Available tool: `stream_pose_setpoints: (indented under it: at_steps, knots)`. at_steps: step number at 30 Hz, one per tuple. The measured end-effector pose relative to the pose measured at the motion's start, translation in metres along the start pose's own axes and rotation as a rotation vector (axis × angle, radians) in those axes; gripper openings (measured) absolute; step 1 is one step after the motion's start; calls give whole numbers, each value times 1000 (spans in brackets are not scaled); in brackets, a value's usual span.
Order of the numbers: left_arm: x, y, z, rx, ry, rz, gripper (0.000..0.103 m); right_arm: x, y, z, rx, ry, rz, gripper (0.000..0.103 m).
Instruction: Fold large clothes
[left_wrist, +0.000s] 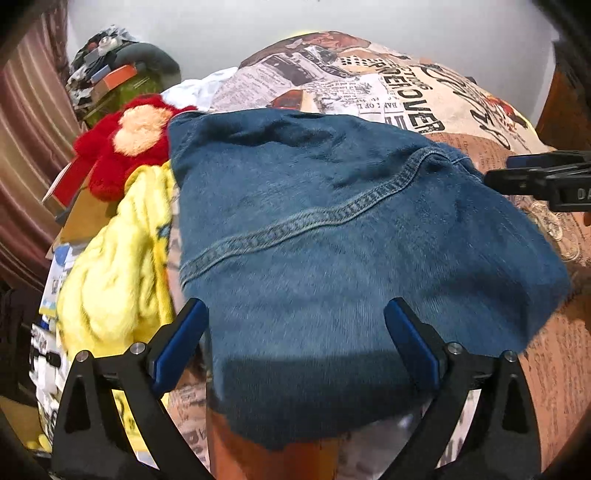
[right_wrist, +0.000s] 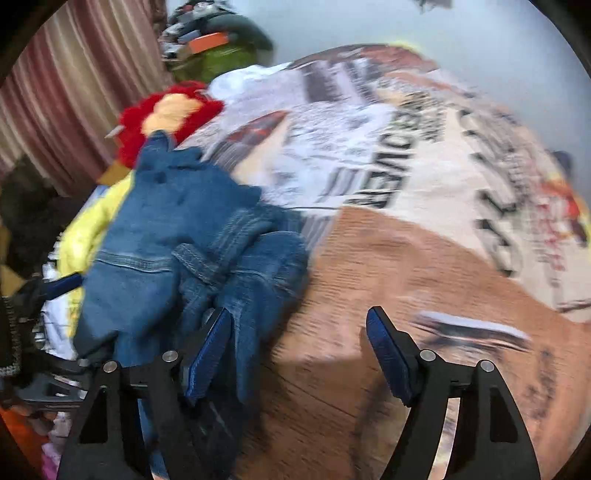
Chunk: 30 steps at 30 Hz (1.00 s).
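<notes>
While the left gripper (left_wrist: 295, 354) hovers with its jaws spread wide, the denim garment (left_wrist: 332, 229) lies between and beyond them on the newsprint-patterned bed cover (left_wrist: 399, 92), its near hem sunk in shadow. Motion blur smears the right wrist view, where the right gripper (right_wrist: 299, 354) also has its jaws apart, the left one touching bunched denim, gripping nothing. Beside the denim sits a yellow cloth (left_wrist: 110, 280), then a red plush toy (left_wrist: 125, 147), partly covered. Farthest, a heap of clutter (left_wrist: 114, 70) is hard to identify.
</notes>
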<state>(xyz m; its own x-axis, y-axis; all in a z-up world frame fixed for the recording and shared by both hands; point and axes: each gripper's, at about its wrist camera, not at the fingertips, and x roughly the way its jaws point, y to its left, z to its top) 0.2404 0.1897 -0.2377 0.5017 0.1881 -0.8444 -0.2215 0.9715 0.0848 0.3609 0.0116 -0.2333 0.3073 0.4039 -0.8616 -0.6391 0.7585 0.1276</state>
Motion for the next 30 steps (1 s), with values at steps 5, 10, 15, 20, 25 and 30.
stream_pose_setpoints:
  at_steps: [5, 10, 15, 20, 25, 30]
  knots:
    - [-41, 12, 1, -94, -75, 4, 98, -54, 0, -5, 43, -71, 87, 74]
    - [-112, 24, 13, -184, -245, -22, 98, -129, 30, -7, -13, -256, 109, 74]
    - [-197, 22, 16, -203, -461, -56, 98, -205, 63, -21, -56, -457, 159, 74]
    - [-270, 12, 3, -184, -660, -65, 98, -267, 89, -44, -98, -623, 154, 74]
    - [-320, -3, -21, -146, -813, -27, 98, -314, 108, -73, -121, -753, 143, 74]
    - [-339, -13, -41, -142, -864, -15, 98, -331, 121, -99, -96, -813, 127, 74]
